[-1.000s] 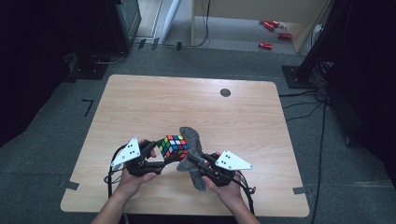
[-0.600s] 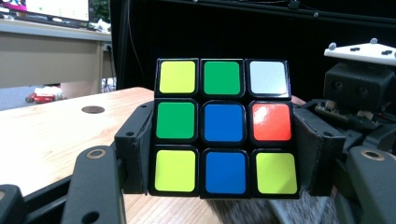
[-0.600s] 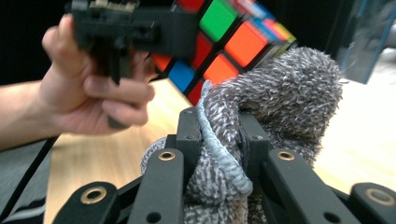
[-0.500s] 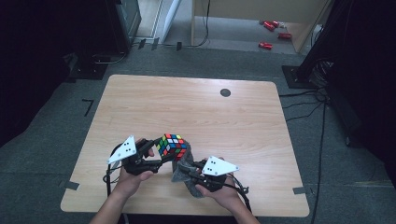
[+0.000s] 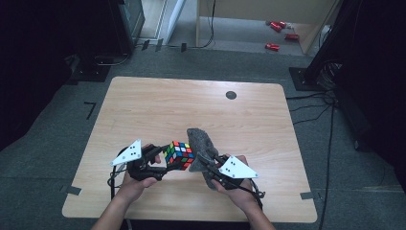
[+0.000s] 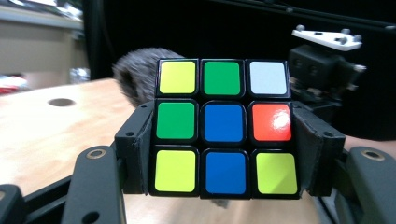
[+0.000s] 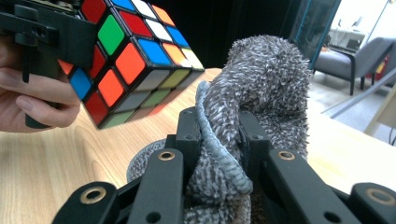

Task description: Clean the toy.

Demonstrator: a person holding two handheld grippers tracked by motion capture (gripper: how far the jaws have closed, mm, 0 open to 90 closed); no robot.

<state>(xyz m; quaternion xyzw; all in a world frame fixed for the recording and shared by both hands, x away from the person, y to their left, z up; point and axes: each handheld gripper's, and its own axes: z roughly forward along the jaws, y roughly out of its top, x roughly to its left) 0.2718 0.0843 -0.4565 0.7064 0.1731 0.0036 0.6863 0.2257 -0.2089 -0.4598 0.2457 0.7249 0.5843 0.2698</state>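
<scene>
A light wooden table point(image 5: 143, 110) with a round dark grommet hole point(image 5: 231, 95) near its far edge is standing on grey carpet point(image 5: 62, 134). Tape marks point(image 5: 73, 190) are sticking to the floor. Red objects point(image 5: 272, 46) are lying beyond, by a pale wooden cabinet point(image 5: 268, 9). Black stands are flanking both sides, and a grey armchair point(image 7: 359, 56) is sitting in a bright area.

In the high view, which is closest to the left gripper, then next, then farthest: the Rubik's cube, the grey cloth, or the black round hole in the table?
1. Rubik's cube, clamped in the left gripper.
2. Grey cloth, just beyond the cube, held by the right gripper.
3. Black round hole, near the table's far edge.
</scene>
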